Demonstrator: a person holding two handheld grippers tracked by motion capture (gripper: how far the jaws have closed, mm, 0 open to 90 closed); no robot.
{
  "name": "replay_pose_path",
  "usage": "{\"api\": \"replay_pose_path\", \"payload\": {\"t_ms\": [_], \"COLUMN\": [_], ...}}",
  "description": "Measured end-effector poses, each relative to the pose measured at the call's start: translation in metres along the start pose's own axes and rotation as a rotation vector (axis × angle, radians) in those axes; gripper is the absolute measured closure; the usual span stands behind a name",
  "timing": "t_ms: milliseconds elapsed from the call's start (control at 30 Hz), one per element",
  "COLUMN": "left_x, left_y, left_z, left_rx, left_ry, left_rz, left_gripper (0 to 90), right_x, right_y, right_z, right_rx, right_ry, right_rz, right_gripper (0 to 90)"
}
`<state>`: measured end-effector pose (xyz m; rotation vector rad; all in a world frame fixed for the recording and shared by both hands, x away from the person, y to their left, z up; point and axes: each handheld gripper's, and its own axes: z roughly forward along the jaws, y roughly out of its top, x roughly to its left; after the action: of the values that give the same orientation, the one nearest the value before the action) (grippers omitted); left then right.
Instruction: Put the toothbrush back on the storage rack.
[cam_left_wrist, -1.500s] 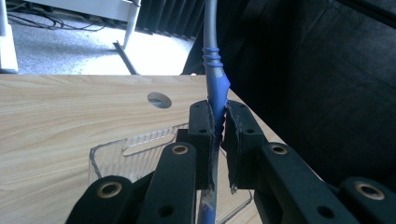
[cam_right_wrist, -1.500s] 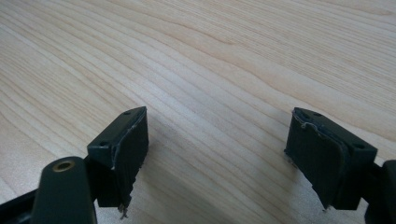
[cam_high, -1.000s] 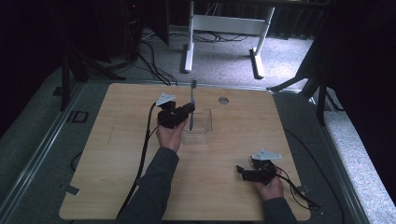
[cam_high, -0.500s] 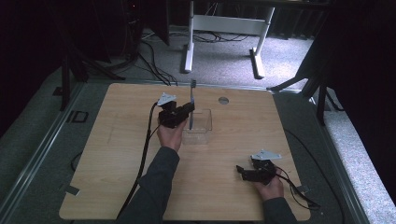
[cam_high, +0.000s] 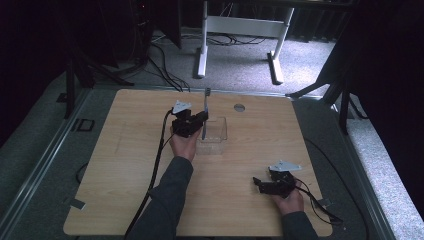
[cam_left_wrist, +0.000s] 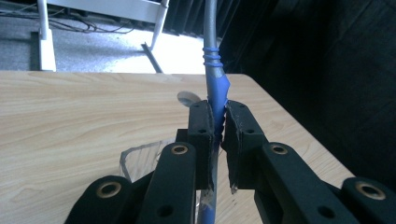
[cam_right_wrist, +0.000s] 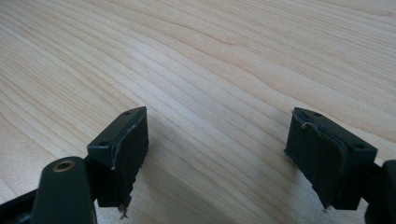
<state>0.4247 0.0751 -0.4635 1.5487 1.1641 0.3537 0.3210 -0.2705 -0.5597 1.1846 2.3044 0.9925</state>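
Nearest us, our right gripper (cam_high: 261, 185) sits low over the front-right part of the wooden table (cam_high: 125, 200), jaws spread wide w/ nothing between them, as the right gripper view shows bare wood grain in the gap; we'd judge it's parked there to stay clear of the work. Further in, our left gripper (cam_high: 199, 120) is clamped tight on a toothbrush (cam_left_wrist: 214, 88), blue grip section pinched between the pads, grey neck rising out the top of the left gripper view. We hold it upright, prob. so the lower end can go straight down into the clear plastic container (cam_high: 216, 136) just beside and below the jaws; the handle's lower end looks inside it, but we can't tell if it touches the bottom. A small round grommet (cam_high: 240, 107) sits in the tabletop beyond the container, near the far edge. Past the table: grey carpet, a white desk frame (cam_high: 240, 30) w/ loose cables around its feet, black stands at both sides, dark curtains at the back.
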Motion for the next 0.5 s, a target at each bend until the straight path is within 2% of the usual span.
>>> {"api": "replay_pose_path", "payload": {"t_ms": [333, 433, 500], "left_x": [-0.0013, -0.0027, -0.0027], "left_y": [-0.004, -0.0054, -0.0056], "left_z": [0.0035, 0.0038, 0.0037], "left_rx": [0.037, 0.066, 0.085], "left_ry": [0.02, 0.014, 0.011], "left_rz": [0.013, 0.028, 0.034], "left_gripper": [80.7, 80.3, 76.2], "right_x": [0.0001, 0.0001, 0.0], "right_y": [0.0, 0.0, 0.0], "right_z": [0.0, 0.0, 0.0], "right_rx": [0.0, -0.001, -0.001], "right_ry": [0.0, 0.0, 0.0], "right_rz": [0.001, 0.0, 0.0], "right_gripper": [20.6, 20.6, 20.6]}}
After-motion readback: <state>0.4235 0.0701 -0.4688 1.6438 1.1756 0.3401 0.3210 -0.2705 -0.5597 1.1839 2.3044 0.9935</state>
